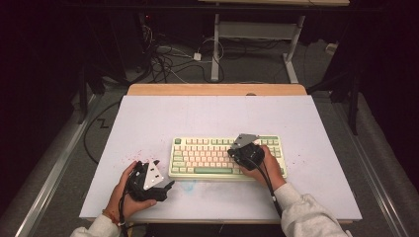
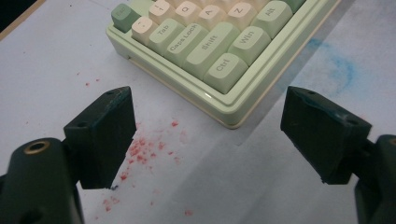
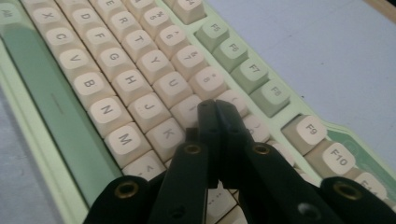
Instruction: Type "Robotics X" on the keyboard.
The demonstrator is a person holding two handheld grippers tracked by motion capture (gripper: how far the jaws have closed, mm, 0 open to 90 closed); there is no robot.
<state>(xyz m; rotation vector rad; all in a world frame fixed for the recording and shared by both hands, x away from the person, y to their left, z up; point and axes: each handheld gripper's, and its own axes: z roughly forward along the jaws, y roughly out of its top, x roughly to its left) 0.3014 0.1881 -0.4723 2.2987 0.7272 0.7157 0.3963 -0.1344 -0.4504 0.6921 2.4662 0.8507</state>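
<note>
A cream and green keyboard (image 1: 207, 158) lies near the front of the white table. My right gripper (image 1: 236, 150) hovers over its right half, jaws shut with nothing between them; in the right gripper view its tips (image 3: 215, 109) sit just above the keys (image 3: 140, 70) of the keyboard (image 3: 42, 107) near the I and O keys. My left gripper (image 1: 168, 185) rests low at the front left, open and empty. In the left gripper view, its jaws (image 2: 205, 135) stand wide apart in front of the keyboard's Ctrl corner (image 2: 224, 70).
The white table top (image 1: 217, 116) has red specks (image 2: 144, 149) left of the keyboard and a faint blue smudge (image 2: 338, 65) in front of it. A wooden edge (image 1: 217, 89) runs along the back. Cables and a desk frame (image 1: 215, 44) lie on the floor beyond.
</note>
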